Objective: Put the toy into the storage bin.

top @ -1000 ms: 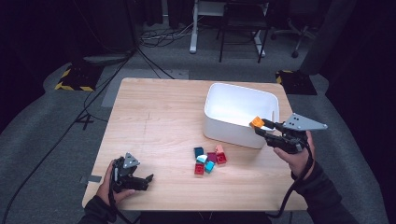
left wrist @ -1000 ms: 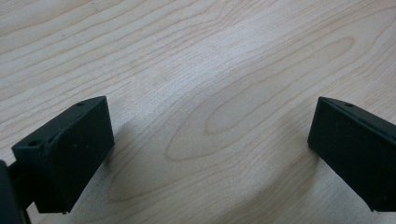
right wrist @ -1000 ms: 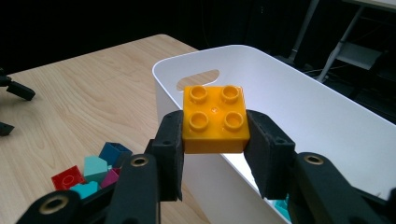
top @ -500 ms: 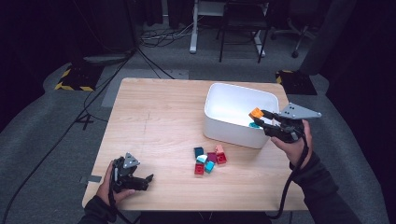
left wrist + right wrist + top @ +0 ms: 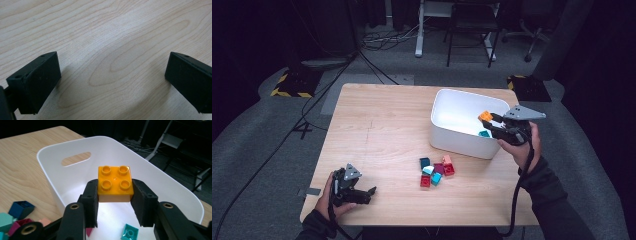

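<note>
1. Pale wood grain covers the tabletop in the high view. At its 3 o'clock side the right hand-held gripper pinches an orange brick over the white bin, above a teal brick inside. Loose bricks lie at 6 o'clock of the bin. The left hand-held gripper rests at the tabletop's 7 o'clock corner.
2. The left gripper view has its matte black jaws spread wide over bare wood, holding nothing.
3. In the right gripper view the glossy, four-studded orange brick sits squarely between padded jaws. I judge it best to lower it well inside the smooth rounded wall before releasing, so it neither bounces out nor clips the rim.
</note>
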A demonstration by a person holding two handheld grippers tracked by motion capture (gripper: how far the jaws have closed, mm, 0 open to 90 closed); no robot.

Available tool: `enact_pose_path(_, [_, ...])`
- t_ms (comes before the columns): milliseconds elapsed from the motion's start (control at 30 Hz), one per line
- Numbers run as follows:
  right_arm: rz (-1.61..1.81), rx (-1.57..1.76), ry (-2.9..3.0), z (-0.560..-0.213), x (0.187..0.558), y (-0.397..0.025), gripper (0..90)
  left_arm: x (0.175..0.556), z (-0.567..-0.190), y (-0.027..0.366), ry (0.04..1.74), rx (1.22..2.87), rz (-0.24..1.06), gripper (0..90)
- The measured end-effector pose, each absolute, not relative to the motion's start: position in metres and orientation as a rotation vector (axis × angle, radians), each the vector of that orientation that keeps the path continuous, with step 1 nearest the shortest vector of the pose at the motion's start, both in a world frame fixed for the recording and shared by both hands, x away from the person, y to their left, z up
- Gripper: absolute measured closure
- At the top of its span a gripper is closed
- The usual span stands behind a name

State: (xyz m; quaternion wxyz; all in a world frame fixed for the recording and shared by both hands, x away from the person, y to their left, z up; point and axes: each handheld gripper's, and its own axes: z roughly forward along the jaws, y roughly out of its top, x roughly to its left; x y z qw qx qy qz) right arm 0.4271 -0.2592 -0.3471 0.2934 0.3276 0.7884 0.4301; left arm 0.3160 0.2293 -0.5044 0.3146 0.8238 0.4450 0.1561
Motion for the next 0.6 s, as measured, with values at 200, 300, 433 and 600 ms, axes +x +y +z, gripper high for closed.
enact_pose_path(200, [1.099, 0.908, 2.105, -0.353, 0.438, -0.257, 59.4, 0.316, -0.504, 0.229, 1.172, 2.171, 0.411, 0.4])
enact_pose_path(300, [1.077, 0.923, 2.109, -0.356, 0.443, -0.256, 59.4, 0.316, -0.504, 0.229, 1.172, 2.172, 0.411, 0.4])
enact_pose_path(433, [1.081, 0.940, 2.108, -0.358, 0.446, -0.256, 59.3, 0.316, -0.504, 0.229, 1.172, 2.172, 0.411, 0.5])
enact_pose_path(600, [1.102, 0.950, 2.117, -0.361, 0.449, -0.255, 58.3, 0.316, -0.504, 0.229, 1.172, 2.173, 0.410, 0.5])
